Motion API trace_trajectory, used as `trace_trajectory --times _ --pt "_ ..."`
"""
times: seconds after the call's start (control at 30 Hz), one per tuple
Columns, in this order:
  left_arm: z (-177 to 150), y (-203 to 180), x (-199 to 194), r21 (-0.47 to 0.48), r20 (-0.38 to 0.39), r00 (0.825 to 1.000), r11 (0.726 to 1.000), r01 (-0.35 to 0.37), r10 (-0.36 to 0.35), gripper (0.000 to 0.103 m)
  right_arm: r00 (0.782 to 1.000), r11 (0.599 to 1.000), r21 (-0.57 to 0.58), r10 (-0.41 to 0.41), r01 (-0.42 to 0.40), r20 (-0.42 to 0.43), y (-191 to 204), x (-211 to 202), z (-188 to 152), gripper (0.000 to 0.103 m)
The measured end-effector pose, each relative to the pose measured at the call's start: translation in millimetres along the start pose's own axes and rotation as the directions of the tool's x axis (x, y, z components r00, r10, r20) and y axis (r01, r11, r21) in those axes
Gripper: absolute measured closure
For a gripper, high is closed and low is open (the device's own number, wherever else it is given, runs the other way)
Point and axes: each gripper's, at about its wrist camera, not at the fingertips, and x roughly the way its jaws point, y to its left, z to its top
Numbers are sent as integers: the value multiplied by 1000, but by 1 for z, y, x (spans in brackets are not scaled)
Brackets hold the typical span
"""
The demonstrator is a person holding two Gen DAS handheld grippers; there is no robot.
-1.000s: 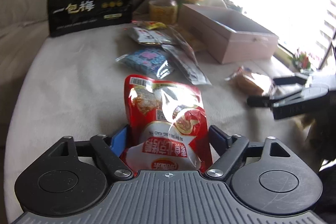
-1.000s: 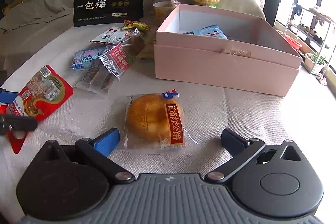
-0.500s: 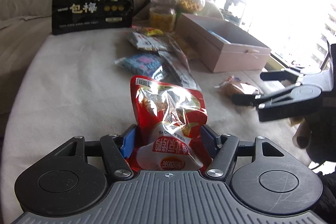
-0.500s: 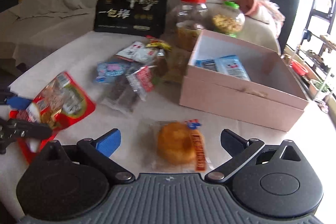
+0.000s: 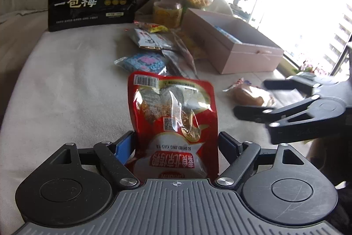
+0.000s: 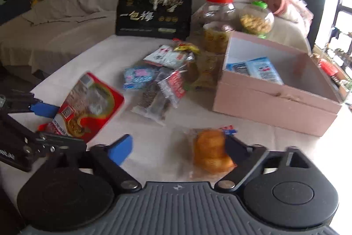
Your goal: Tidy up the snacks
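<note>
Left wrist view has the left tool point(image 5: 176, 147) straddling the red pouch point(image 5: 173, 116), whose long axis runs straight ahead along the fingers, barcode end far. Its jaws are opening with the pouch between them; the blue pads stand just beside the pouch's edges and seem not to press it. Right of that, a loose pile of small packets point(image 6: 162, 83) lies mid-tabletop point(image 5: 66, 85), then the open pink box point(image 6: 279, 100) farther right with a blue packet inside. Nearest on the right, the right tool point(image 6: 176, 150) is closing around the wrapped bun point(image 6: 210, 151); the bun sits against the right finger, the left pad clear of it. The box lies ahead and right of the bun, so the right hand is nearer to it.
</note>
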Motion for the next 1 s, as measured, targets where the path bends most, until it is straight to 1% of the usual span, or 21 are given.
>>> trace_trajectory --times 0.07,0.13,0.23,0.3,0.4,0.43,0.53,0.6,0.67,0.73,0.8,0.9,0.97,1.0 --pt "2 4 -4 -27 0 1000 999 17 -17 16 1000 1000 -13 -6 6 -1 4 3 -1 27" --pt "4 7 -5 -49 1 1000 999 17 -17 16 1000 999 -36 -14 14 7 8 3 -3 28" --pt "7 5 -3 -53 1 1000 998 17 -17 16 1000 998 -56 -7 7 4 11 0 -5 28" --pt "10 4 1 -77 3 999 996 49 -49 16 1000 997 -80 -22 22 1 12 -1 -7 28" --pt "16 9 7 -174 30 992 977 123 -120 19 999 994 -98 -47 47 -2 12 -4 -12 28" --pt "18 9 8 -179 34 991 975 132 -128 19 999 994 -99 -50 50 -4 12 -6 -14 27" --pt "22 -3 8 -106 28 994 989 104 -101 19 999 995 -87 -46 46 -5 8 -11 -16 27" --pt "23 -7 6 -82 30 994 991 105 -102 19 999 996 -74 -43 43 -1 5 -15 -17 27" --pt "22 -4 2 -82 38 995 992 98 -95 19 999 998 -58 -32 32 1 4 -17 -16 27" --pt "20 0 1 -81 32 996 993 85 -83 19 1000 999 -43 -4 4 2 4 -17 -15 27" --pt "18 5 7 -92 2 997 993 72 -72 19 1000 999 -46 23 -23 0 8 -14 -16 29" --pt "16 10 23 -111 -41 995 990 81 -86 19 1000 997 -83 7 -7 7 17 -10 -19 29" --pt "15 10 29 -102 -1 995 990 99 -100 19 1000 995 -100 2 -1 12 20 -9 -22 29" --pt "16 10 33 -103 1 993 988 113 -114 18 1000 994 -105 1 0 14 20 -9 -23 29"
